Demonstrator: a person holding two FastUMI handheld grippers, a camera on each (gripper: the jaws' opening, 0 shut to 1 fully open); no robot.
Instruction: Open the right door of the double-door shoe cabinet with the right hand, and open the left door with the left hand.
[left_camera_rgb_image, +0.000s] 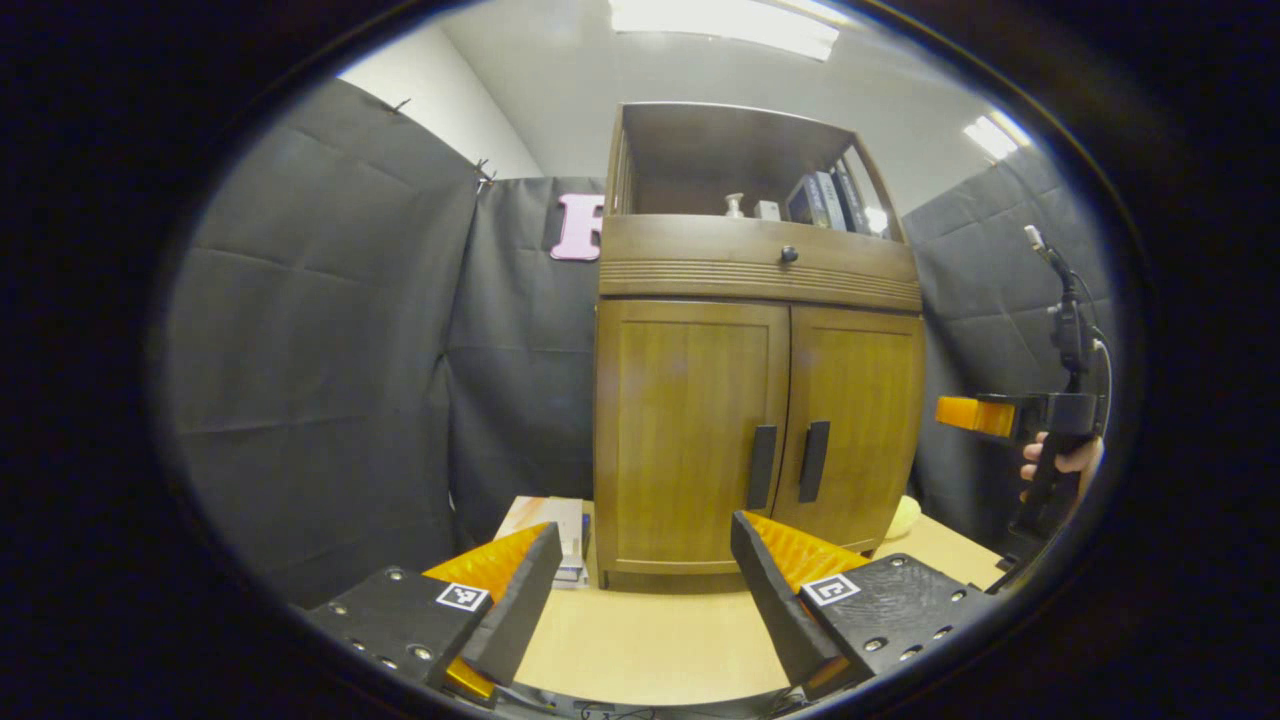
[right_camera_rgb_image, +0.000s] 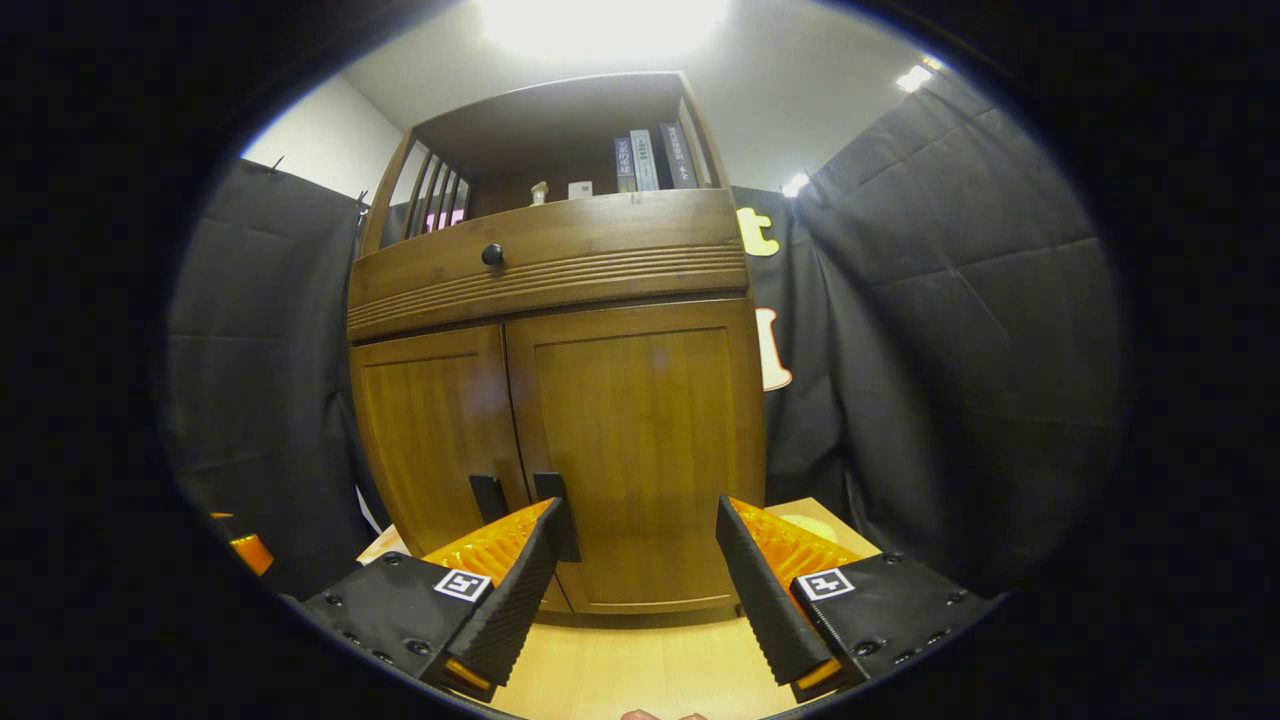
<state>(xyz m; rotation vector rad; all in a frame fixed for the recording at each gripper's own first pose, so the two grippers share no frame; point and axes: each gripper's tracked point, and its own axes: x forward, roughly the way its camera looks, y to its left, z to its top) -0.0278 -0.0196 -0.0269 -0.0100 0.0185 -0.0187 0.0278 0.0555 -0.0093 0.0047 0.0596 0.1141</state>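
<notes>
The brown wooden double-door shoe cabinet (left_camera_rgb_image: 757, 400) stands on the pale wooden tabletop (left_camera_rgb_image: 650, 640), both doors closed, with two dark vertical handles (left_camera_rgb_image: 787, 463) side by side at the centre seam. The left tool (left_camera_rgb_image: 645, 590) hangs spread wide before it, apart from the doors. At far right, a hand (left_camera_rgb_image: 1062, 462) holds the right tool (left_camera_rgb_image: 965, 412), well clear of the cabinet.

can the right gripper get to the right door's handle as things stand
Probably yes. The right gripper is open, facing the closed right door, and the right handle sits just past its left finger with nothing between. It would need a small shift left.
</notes>
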